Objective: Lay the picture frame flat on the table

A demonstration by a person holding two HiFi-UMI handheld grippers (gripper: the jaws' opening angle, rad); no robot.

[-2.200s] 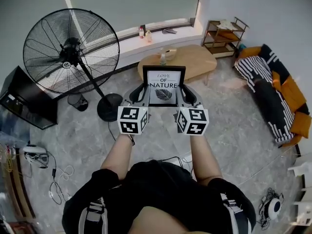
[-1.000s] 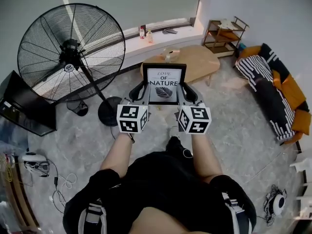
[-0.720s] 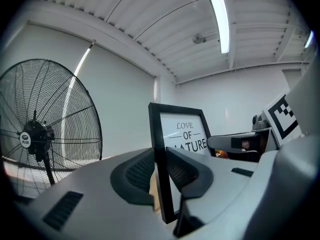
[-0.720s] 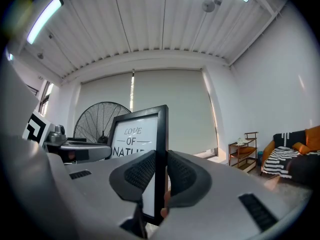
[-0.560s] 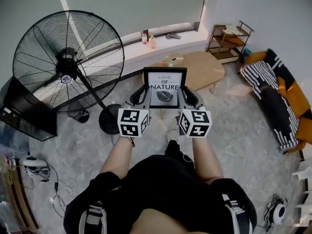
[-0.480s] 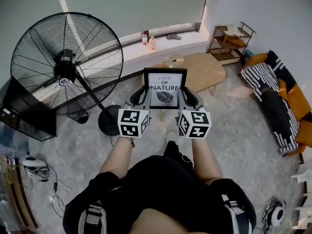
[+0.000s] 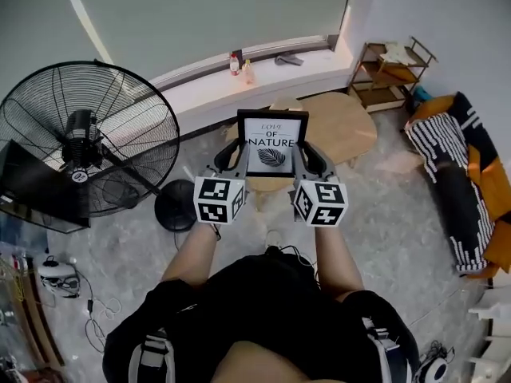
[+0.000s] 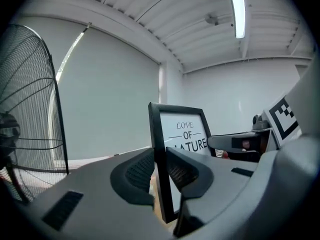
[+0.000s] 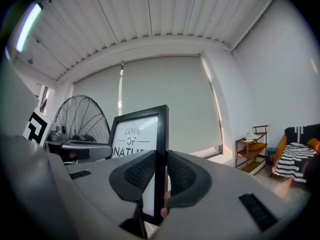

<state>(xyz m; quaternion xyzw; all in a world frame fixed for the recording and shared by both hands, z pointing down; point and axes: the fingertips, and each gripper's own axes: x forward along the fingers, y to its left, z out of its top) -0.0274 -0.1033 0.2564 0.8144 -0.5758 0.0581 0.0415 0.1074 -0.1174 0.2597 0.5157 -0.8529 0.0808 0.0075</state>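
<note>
A black picture frame (image 7: 271,143) with a white print reading "LOVE OF NATURE" and a leaf is held up in the air, upright and facing me, above the near end of a round wooden table (image 7: 335,124). My left gripper (image 7: 229,155) is shut on the frame's left edge (image 8: 160,169). My right gripper (image 7: 307,156) is shut on its right edge (image 9: 161,169). In the left gripper view the print (image 8: 187,134) shows between the two grippers.
A large black standing fan (image 7: 84,150) is at the left on the grey floor. A white window ledge (image 7: 239,74) with small bottles runs behind the table. A wooden shelf (image 7: 391,74) and a striped sofa (image 7: 459,182) are at the right. Cables (image 7: 88,325) lie at the lower left.
The frame stays gripped at both edges. The view has shifted: the table has come closer under the frame, and the fan has slid left and down in the head view.
</note>
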